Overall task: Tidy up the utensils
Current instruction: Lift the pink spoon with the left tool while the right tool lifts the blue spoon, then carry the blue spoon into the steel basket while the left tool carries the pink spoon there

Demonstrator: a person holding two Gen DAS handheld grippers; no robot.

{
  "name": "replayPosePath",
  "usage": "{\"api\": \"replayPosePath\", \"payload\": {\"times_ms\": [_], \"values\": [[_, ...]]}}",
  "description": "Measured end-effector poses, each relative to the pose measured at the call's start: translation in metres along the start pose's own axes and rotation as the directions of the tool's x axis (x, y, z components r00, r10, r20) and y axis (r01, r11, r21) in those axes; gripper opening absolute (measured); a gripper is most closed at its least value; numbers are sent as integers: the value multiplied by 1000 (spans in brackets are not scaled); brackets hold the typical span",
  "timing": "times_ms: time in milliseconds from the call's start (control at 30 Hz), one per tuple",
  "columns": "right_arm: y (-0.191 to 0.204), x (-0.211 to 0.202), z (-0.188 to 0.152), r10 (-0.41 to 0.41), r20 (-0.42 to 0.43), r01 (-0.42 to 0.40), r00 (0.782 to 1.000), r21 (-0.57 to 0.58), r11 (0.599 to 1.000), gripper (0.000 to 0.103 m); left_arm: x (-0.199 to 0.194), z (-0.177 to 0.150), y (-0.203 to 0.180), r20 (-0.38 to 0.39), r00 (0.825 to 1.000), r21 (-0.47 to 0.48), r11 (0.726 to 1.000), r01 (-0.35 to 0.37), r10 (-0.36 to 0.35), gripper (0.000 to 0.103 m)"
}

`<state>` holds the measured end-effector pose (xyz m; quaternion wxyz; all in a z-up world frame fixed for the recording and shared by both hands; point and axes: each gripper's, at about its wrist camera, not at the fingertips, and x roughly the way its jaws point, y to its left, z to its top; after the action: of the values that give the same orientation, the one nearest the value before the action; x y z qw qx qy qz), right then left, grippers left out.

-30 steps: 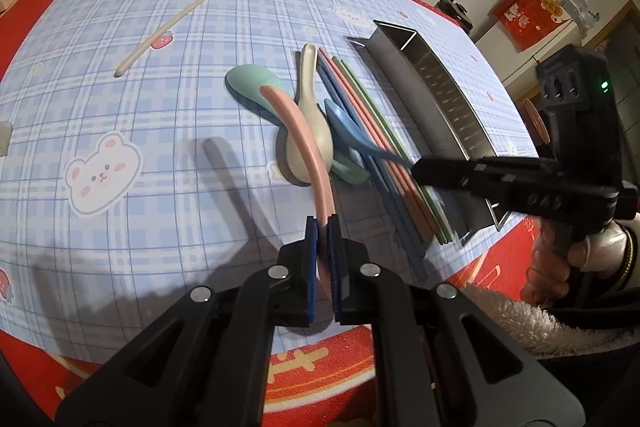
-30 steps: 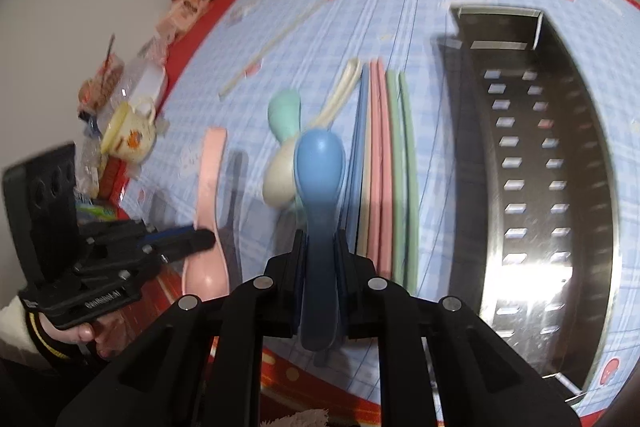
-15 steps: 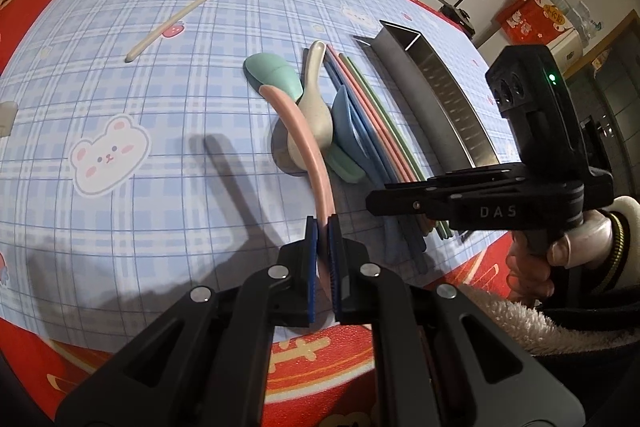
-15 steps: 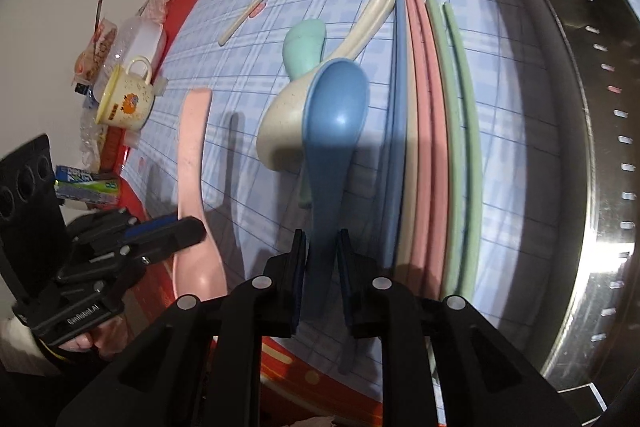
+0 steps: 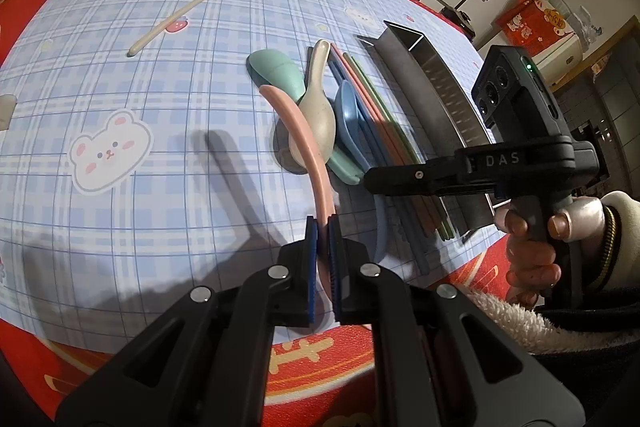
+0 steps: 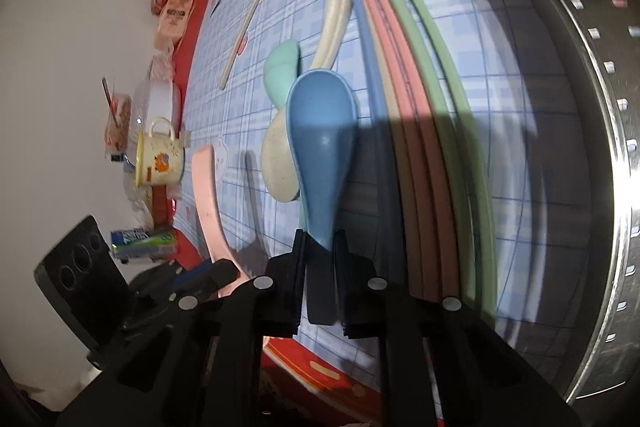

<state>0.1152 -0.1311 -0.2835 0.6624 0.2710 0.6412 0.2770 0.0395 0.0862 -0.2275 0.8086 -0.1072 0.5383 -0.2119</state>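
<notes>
My left gripper is clamped on the handle of the pink plastic spoon, which arcs up and away from the pads toward the far side of the blue plaid tablecloth. My right gripper has its fingers apart on either side of the blue plastic spoon; I cannot tell whether the pads touch its handle. That spoon's bowl lies against the cream spoon and mint-green spoon, with the row of blue, cream, pink and green chopsticks just to its right. The right wrist view shows the perforated steel tray filling the right edge, cut off by the frame, plus a cream mug at the table's left edge. The left wrist view alone shows my right hand on the grip. A lone cream chopstick lies well apart on the far left.
</notes>
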Motion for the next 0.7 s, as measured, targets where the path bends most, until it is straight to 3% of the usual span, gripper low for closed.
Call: {"api": "replayPosePath", "payload": {"times_ms": [167,467,600,700], "values": [[-1,-5,2,2,26,-1,1000,-5,1000,14,1,1,3,0,1000,-12,1000,2,-2,9],[26,-8,-1,-120,62,129,991,-158,979,14,0,2,2,5,1000,-7,1000,2,-2,9],[47,-23,-12,-221,164,262,961,-295,919,14,-2,5,3,18,1000,-10,1000,-2,2,9],[48,-39,-15,-244,221,306,944,-317,898,14,-3,8,-1,17,1000,7,1000,-7,7,9]]}}
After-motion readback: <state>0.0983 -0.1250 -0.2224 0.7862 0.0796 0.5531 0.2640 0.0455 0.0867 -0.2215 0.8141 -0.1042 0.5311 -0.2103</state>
